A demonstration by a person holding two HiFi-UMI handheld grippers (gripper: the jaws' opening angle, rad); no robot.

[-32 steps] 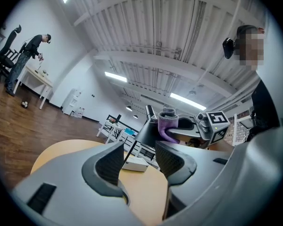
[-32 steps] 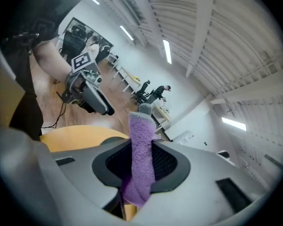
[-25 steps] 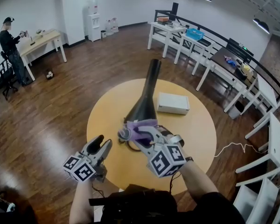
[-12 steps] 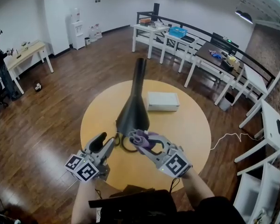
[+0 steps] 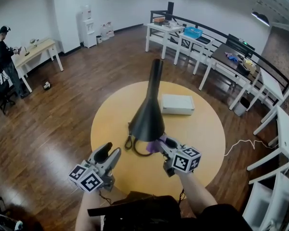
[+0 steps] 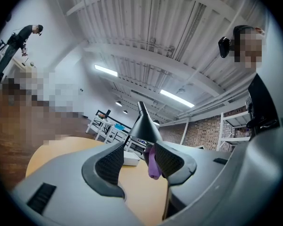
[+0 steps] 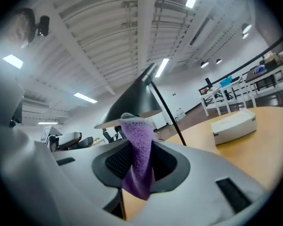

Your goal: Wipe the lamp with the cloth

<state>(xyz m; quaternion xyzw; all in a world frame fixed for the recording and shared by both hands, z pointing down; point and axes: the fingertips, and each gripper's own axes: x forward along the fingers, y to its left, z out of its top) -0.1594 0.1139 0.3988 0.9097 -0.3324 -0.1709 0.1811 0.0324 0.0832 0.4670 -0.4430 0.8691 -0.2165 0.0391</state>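
The black cone-shaped lamp (image 5: 148,121) stands wide end down on the round yellow worktop (image 5: 202,134), near a plain white box (image 5: 177,104). The right gripper (image 5: 162,143) has its fingers (image 7: 117,164) clenched on the purple cloth (image 7: 137,159) at the lamp's lower rim. The left gripper (image 5: 109,153) hovers nearby, fingers (image 6: 111,161) spread and empty.

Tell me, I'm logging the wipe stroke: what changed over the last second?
The right gripper, clamped on the purple cloth, rolled over and slid down the lamp to its shade's lower rim. The left gripper stayed open and empty beside it; lamp and white box kept their places.
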